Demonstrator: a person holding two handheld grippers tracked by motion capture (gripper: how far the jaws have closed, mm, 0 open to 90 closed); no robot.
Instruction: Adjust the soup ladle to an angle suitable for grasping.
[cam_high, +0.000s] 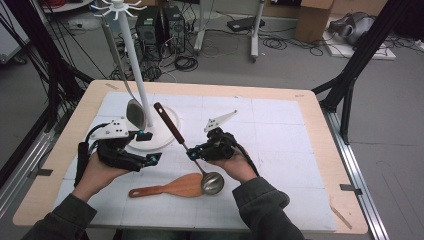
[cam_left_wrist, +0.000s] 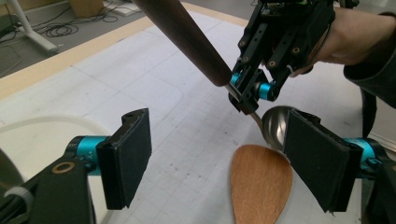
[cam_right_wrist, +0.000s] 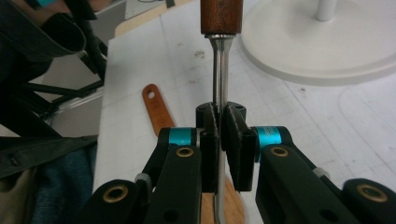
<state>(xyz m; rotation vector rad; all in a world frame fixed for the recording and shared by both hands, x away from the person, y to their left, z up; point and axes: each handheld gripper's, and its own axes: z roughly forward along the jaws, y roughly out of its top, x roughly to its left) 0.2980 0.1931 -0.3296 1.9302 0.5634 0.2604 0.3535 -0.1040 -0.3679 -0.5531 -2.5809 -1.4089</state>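
We log: ladle (cam_high: 212, 183) clamped by its metal shank in right tongs (cam_high: 192, 155), lifted but unhung; left tongs (cam_high: 156, 160) apart beside it, wooden spatula (cam_high: 170, 188) below untouched.

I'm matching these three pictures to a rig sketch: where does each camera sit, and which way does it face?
High view: above the person's side, facing forward and down on the table; forearms, both hands, both tongs.
Left gripper view: on the left tongs, open, facing the right tongs and the ladle.
Right gripper view: on the right tongs, shut on the ladle's shank, facing the white stand base.
All share the ladle and the wooden spatula.
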